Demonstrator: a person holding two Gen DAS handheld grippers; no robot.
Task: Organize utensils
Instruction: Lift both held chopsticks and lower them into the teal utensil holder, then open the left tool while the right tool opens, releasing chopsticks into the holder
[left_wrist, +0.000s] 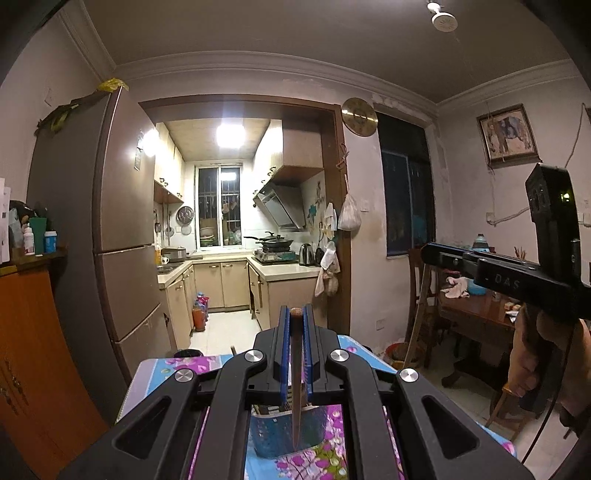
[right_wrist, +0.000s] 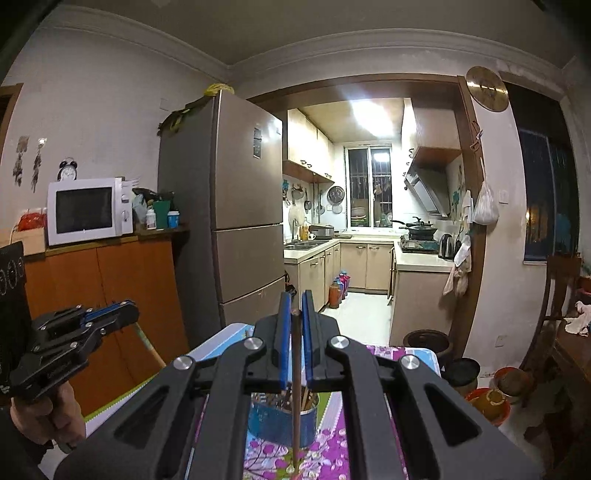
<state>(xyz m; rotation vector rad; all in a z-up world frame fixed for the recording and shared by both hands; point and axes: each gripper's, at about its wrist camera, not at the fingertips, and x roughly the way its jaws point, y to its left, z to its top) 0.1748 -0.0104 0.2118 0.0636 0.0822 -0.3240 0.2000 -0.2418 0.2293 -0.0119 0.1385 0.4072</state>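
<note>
Clamping one chopstick (left_wrist: 296, 373) each, both hand-held grippers (right_wrist: 294, 314) hover above chopstick-filled blue holder (right_wrist: 282, 419).

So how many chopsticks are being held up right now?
2. One chopstick hangs pinched in the left gripper, the other chopstick in the right gripper. More sticks stand in the blue holder, too crowded to count.

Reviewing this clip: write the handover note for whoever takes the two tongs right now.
Left tongs: shut on a brown chopstick that hangs point down.
Right tongs: shut on a thinner chopstick, also hanging.
Blue holder: on the floral tablecloth below both tongs, with more utensils standing in it.
Done: one chopstick gripped in each.
Left: where these two belong isn't visible; then sort what remains in the holder.
</note>
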